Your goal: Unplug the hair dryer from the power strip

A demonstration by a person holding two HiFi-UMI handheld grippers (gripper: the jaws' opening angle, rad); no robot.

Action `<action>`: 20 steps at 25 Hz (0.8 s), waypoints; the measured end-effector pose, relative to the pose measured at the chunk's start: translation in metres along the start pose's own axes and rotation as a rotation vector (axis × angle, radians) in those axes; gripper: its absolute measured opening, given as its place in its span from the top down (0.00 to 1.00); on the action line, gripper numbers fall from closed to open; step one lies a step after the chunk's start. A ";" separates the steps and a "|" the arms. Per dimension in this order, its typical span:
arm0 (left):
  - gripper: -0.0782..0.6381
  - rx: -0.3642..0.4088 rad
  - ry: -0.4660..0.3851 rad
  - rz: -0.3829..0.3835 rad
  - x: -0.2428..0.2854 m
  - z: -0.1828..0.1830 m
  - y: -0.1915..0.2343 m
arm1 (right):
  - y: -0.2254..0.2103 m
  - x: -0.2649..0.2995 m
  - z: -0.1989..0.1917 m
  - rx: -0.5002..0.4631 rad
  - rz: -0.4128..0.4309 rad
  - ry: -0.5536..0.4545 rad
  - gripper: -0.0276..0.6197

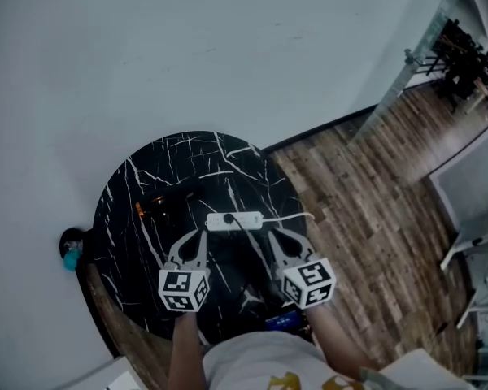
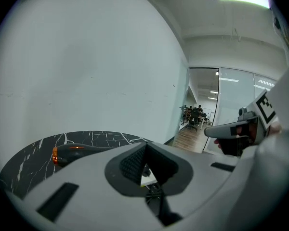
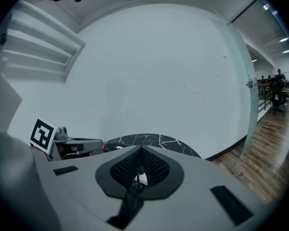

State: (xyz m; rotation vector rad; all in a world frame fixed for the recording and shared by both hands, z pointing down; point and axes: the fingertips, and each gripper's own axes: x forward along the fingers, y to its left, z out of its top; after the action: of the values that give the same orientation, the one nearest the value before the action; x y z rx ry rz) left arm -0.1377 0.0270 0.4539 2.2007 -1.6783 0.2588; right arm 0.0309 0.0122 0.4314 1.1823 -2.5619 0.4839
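So, quick rundown. Both tools are closed, jaws pressed together with nothing between them. Each one's own view shows the tips meeting.

The left tool (image 1: 201,234) and the right tool (image 1: 271,235) hang over the near half of the round black marble worktop (image 1: 187,157), side by side, pointing away from the person and tilted a bit down. The white power strip (image 1: 234,220) lies crosswise just past their tips, with the left tool near its left end and the right tool near its right end. I can't tell whether either one touches it.

The hair dryer (image 1: 164,202) is dark with an orange bit. It lies on the worktop just left of the strip, out beyond the left tool. Its black plug (image 1: 228,218) is in the strip, and the black cord (image 1: 242,246) runs back toward the person through the gap between the two tools. The strip's own white cable (image 1: 289,216) heads off to the worktop's right edge.

On room to move, the far and left sides of the worktop sit close to the plain white wall (image 1: 187,47), so it's tight there. A small teal-and-black thing (image 1: 71,250) sits by the left edge. On the right there's open wooden floor (image 1: 366,218). A metal-framed partition (image 1: 407,71) stands well apart at the upper right.
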 end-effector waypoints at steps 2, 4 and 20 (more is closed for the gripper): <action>0.89 -0.009 0.022 -0.039 0.004 -0.005 -0.004 | -0.002 0.005 -0.004 -0.004 0.006 0.015 0.96; 0.89 -0.055 0.057 -0.089 0.010 -0.012 -0.007 | -0.005 0.010 -0.007 -0.013 0.011 0.028 0.96; 0.89 -0.039 0.189 -0.144 0.058 -0.046 0.003 | -0.023 0.058 -0.041 -0.059 0.085 0.166 0.96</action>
State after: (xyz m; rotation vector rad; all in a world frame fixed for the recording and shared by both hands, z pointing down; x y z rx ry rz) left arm -0.1214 -0.0072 0.5171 2.1806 -1.4070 0.3796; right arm 0.0168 -0.0241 0.4951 0.9736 -2.4737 0.4998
